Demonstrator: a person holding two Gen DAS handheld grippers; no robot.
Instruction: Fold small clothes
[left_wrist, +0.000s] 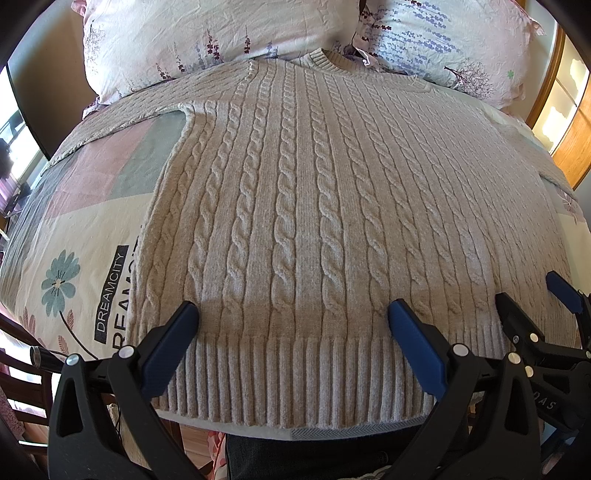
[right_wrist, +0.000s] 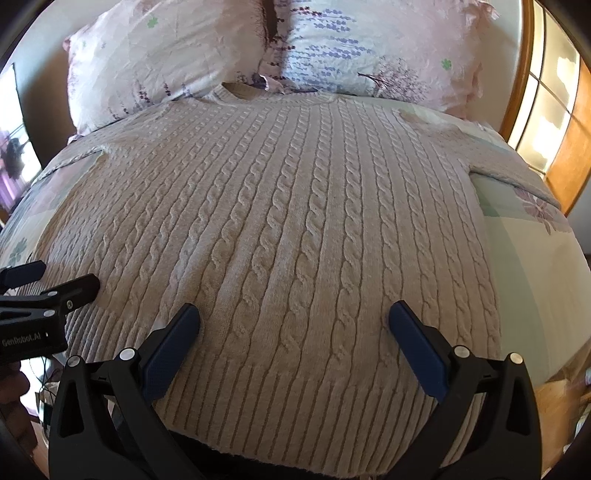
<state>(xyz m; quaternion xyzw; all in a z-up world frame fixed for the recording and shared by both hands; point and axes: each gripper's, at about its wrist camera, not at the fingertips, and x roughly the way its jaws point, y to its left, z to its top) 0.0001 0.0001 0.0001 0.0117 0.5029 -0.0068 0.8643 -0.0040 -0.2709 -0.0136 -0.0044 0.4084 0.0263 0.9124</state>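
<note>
A beige cable-knit sweater (left_wrist: 314, 206) lies flat and spread out on the bed, neck toward the pillows, ribbed hem toward me; it also fills the right wrist view (right_wrist: 295, 229). My left gripper (left_wrist: 293, 314) is open and empty, hovering over the left part of the hem. My right gripper (right_wrist: 294, 314) is open and empty over the right part of the hem. The right gripper also shows at the right edge of the left wrist view (left_wrist: 535, 291). The left gripper shows at the left edge of the right wrist view (right_wrist: 62, 275). The sleeves spread out to both sides.
A patterned bedspread (left_wrist: 85, 229) with flowers and print covers the bed. Two floral pillows (left_wrist: 207, 37) (right_wrist: 369, 48) lean at the head. A wooden window frame (right_wrist: 517, 92) is at the right. The bed's near edge lies just under the hem.
</note>
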